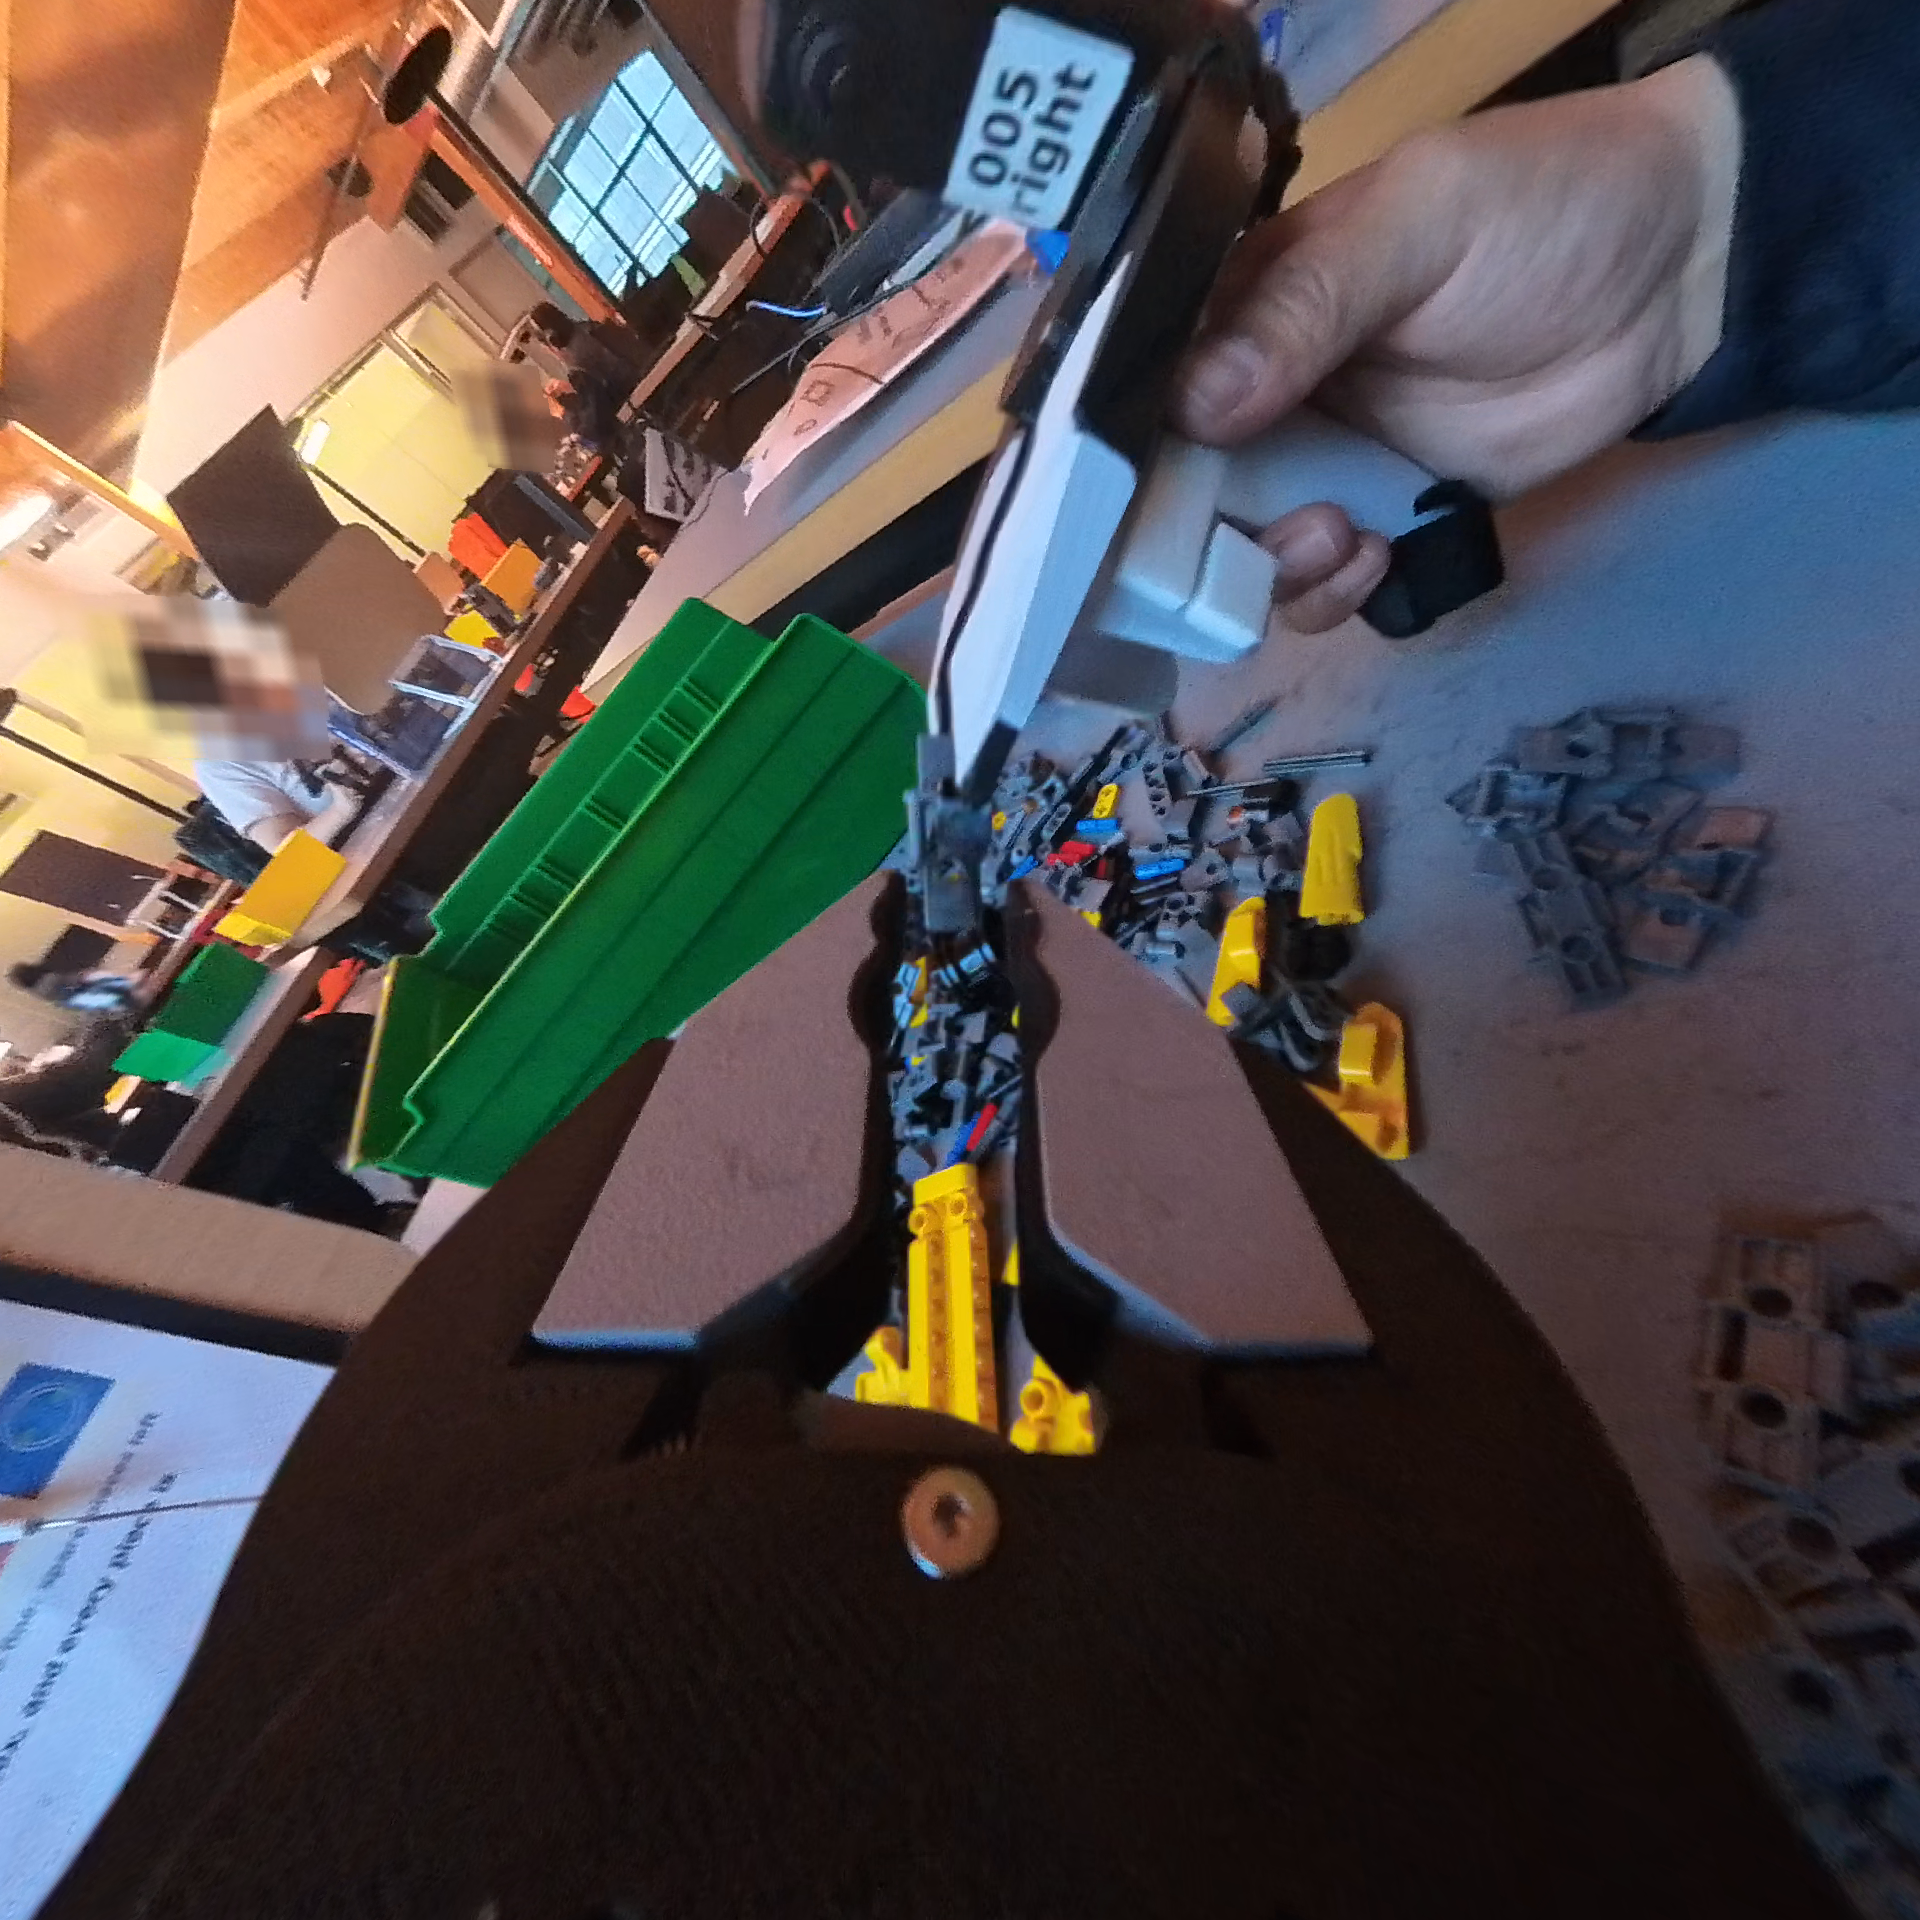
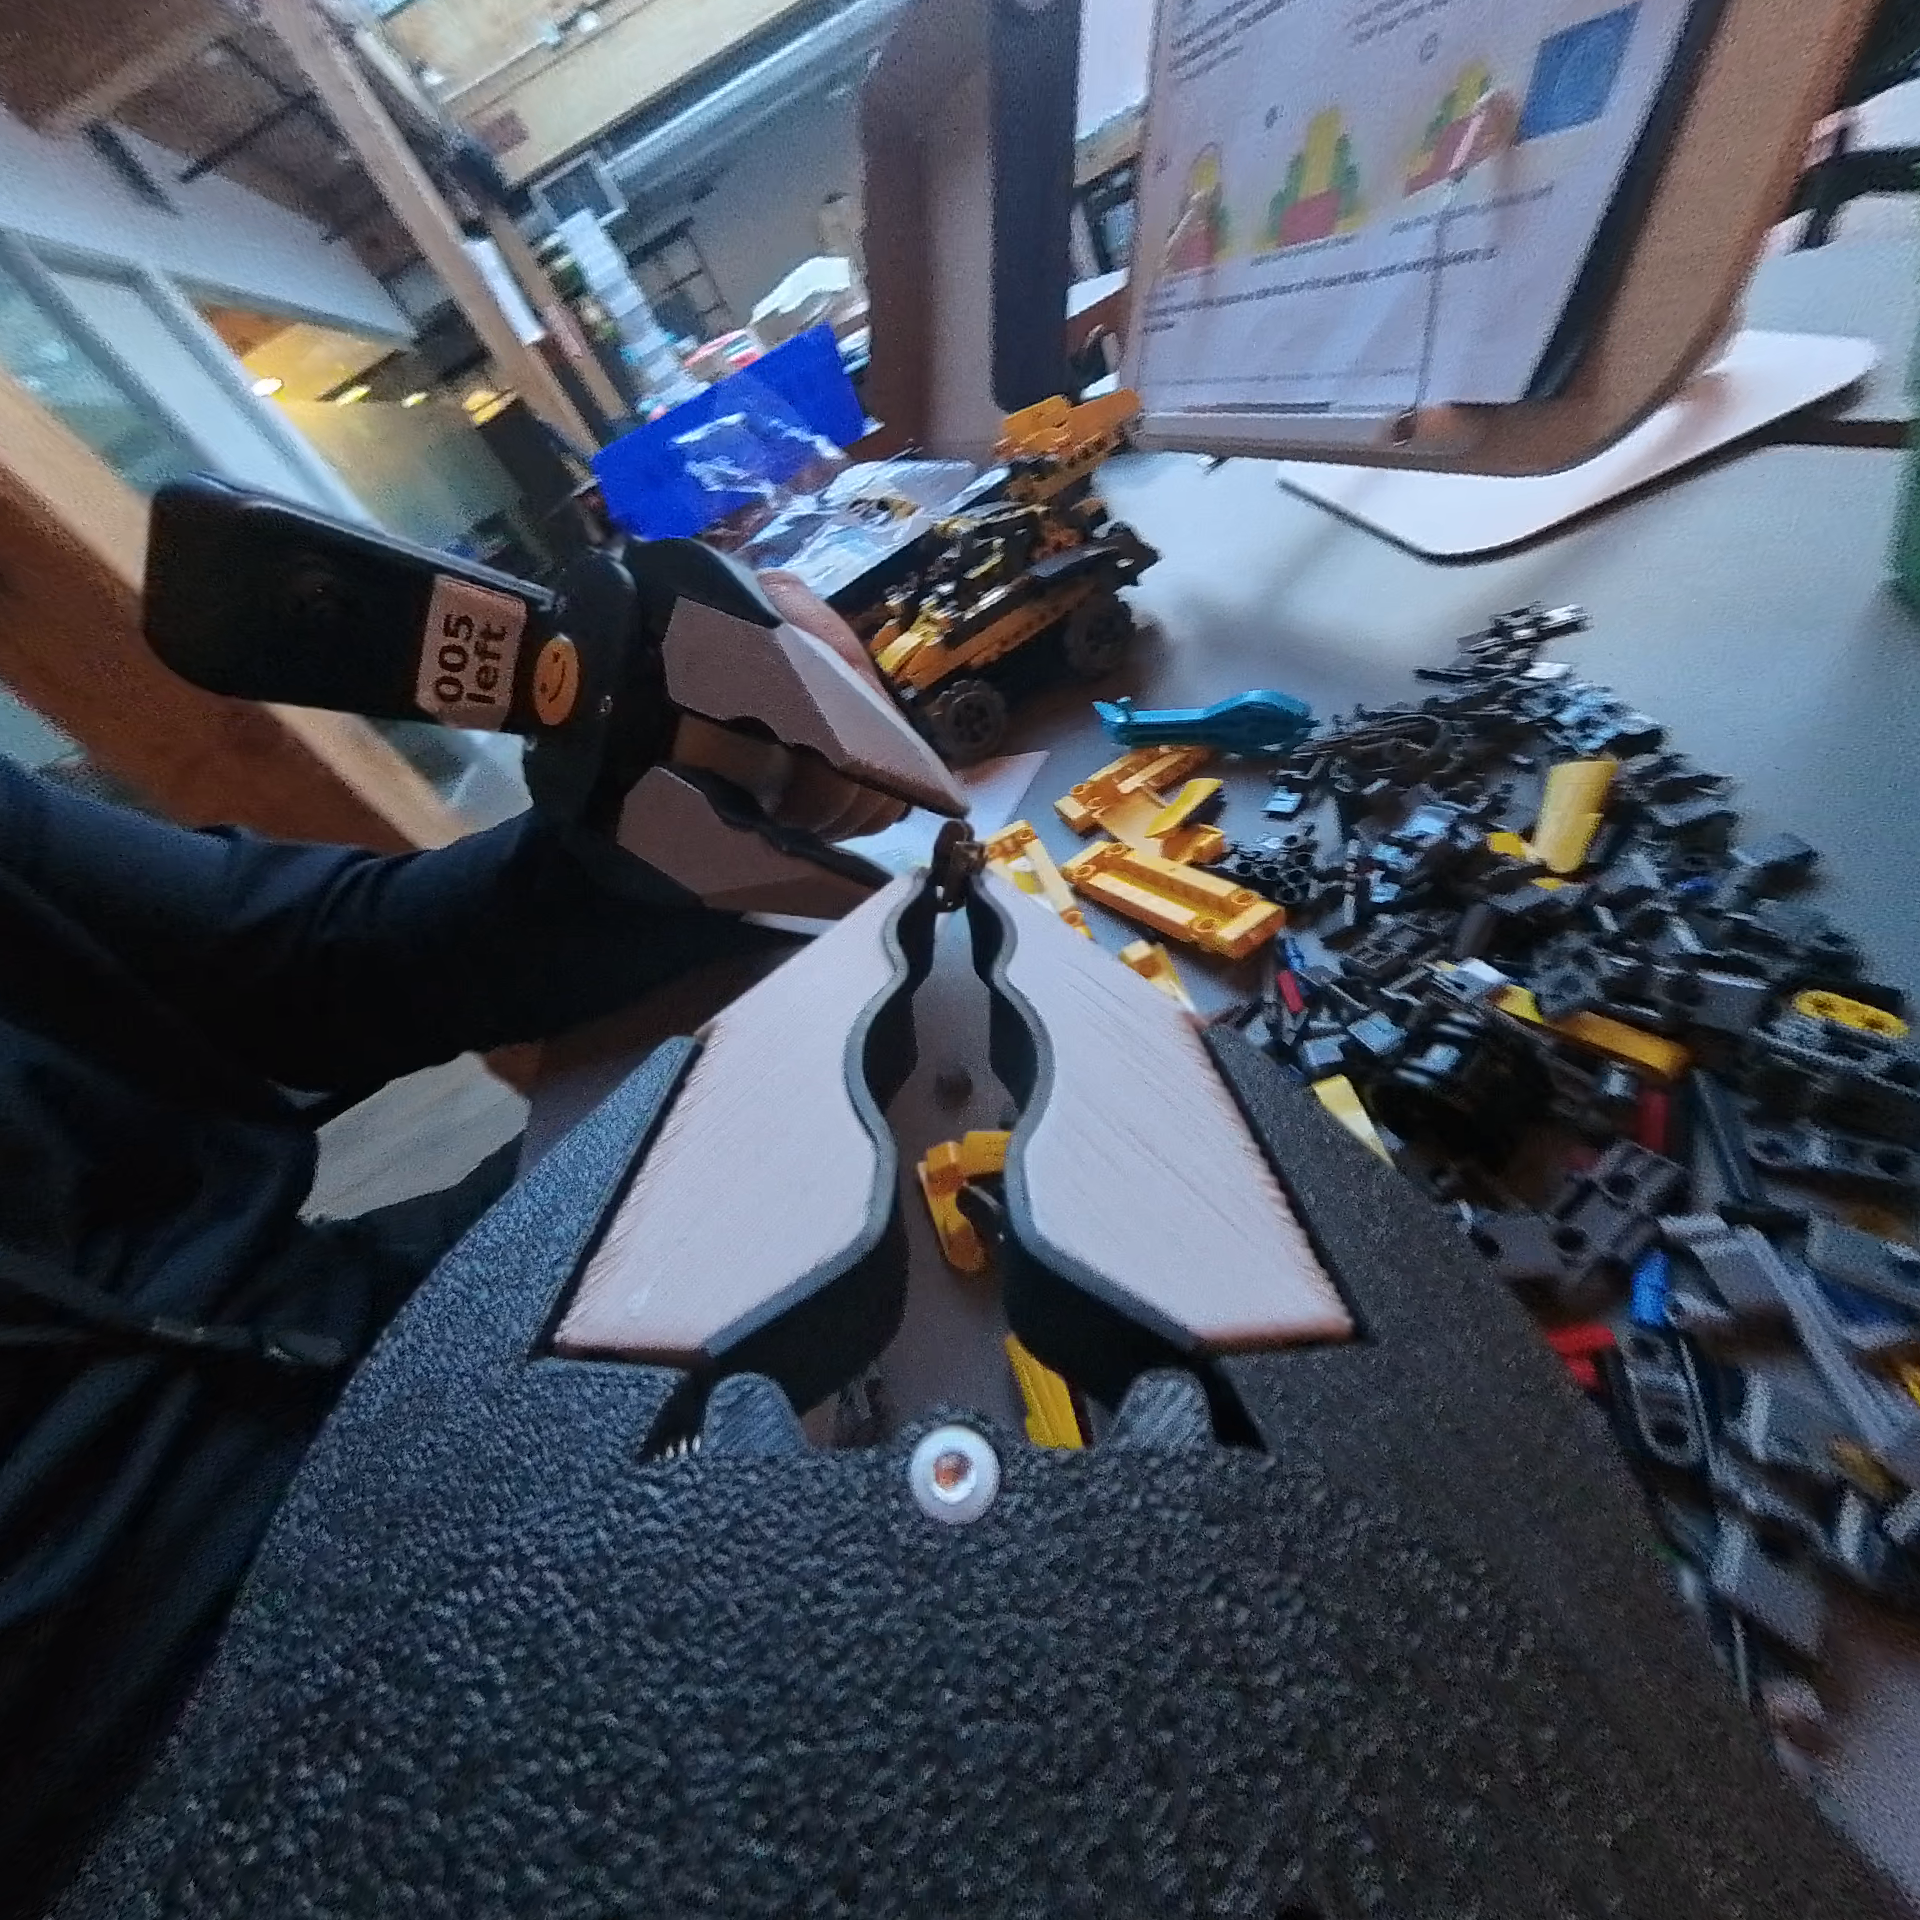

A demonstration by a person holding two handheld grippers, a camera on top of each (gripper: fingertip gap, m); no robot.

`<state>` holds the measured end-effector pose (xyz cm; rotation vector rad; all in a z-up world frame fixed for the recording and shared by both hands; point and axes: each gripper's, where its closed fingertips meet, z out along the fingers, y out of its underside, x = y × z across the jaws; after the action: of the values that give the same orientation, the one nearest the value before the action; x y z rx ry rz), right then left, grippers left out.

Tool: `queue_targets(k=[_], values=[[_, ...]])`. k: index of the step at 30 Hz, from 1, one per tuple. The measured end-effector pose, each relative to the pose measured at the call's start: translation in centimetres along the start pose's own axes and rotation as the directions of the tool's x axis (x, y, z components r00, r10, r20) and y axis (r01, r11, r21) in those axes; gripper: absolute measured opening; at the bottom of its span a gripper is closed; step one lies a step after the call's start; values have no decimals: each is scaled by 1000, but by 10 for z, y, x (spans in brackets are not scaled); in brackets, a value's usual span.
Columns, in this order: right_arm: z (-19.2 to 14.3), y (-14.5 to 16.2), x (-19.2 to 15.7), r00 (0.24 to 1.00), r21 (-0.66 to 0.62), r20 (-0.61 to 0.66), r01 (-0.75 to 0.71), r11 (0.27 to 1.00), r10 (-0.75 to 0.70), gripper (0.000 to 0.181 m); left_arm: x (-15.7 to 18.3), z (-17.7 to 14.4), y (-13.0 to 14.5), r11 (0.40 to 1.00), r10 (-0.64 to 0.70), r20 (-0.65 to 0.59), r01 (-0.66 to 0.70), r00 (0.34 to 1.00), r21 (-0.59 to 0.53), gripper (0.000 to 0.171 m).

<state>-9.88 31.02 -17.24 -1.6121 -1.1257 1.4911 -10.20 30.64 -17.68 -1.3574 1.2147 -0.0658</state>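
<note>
In the left wrist view my left gripper (image 1: 954, 896) has its fingertips closed on a small grey building-toy piece (image 1: 940, 868), held above the table. My right gripper (image 1: 961, 769), held by a hand (image 1: 1455, 312), comes down from above and pinches the top of the same piece. In the right wrist view my right gripper (image 2: 951, 885) is closed on the small dark piece (image 2: 956, 854), and the left gripper (image 2: 940, 831) meets it from the left. Below both lies a pile of small grey, black, blue and red parts (image 1: 1122, 831).
A green bin (image 1: 644, 904) lies tilted at the left. Yellow parts (image 1: 1330, 862) and grey connector piles (image 1: 1621, 842) lie on the right. A yellow-black model vehicle (image 2: 997, 613), a teal tool (image 2: 1205, 717), yellow panels (image 2: 1174, 894), a dark parts heap (image 2: 1558, 987) and an instruction sheet on a stand (image 2: 1382, 208) show. My left and right fingertips are right by each other.
</note>
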Motion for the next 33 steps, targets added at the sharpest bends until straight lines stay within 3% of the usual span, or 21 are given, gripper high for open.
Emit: queue_targets(k=[2, 4, 7, 11, 14, 17, 22, 25, 33], values=[[-12, 0, -8, 1000, 26, -17, -9, 1000, 9, 6, -2, -2, -2, 999, -44, -14, 45, 999, 26, 20], [-22, 19, -25, 1000, -84, 13, -24, 996, 25, 5, -7, -4, -1, 996, -83, -4, 83, 997, 32, 18], [-42, 59, -38, 999, -291, -40, -39, 956, 28, 4, -16, -1, 9, 995, -99, 43, 100, 994, -21, 18], [-59, 104, -40, 986, -442, -164, -64, 895, -10, 4, -28, 4, 26, 985, -99, 122, 114, 988, -126, 15], [-63, 120, -30, 967, -491, -238, -38, 870, -92, 4, -53, -2, 39, 956, -218, 226, 254, 949, -146, 14], [-63, 121, -26, 961, -494, -259, -42, 869, -101, 6, -75, -13, 51, 876, -437, 270, 474, 858, -87, 13], [-64, 97, -21, 950, -449, -276, 5, 893, -144, 12, -88, -23, 93, 721, -603, 347, 677, 719, -150, 25], [-59, 66, -11, 943, -392, -285, 48, 919, -171, 13, -75, -20, 110, 624, -684, 309, 749, 661, -221, 32], [-8, -10, 41, 936, -166, -289, 160, 973, -203, 13, -67, -23, 140, 555, -682, 351, 767, 641, -323, 30]])
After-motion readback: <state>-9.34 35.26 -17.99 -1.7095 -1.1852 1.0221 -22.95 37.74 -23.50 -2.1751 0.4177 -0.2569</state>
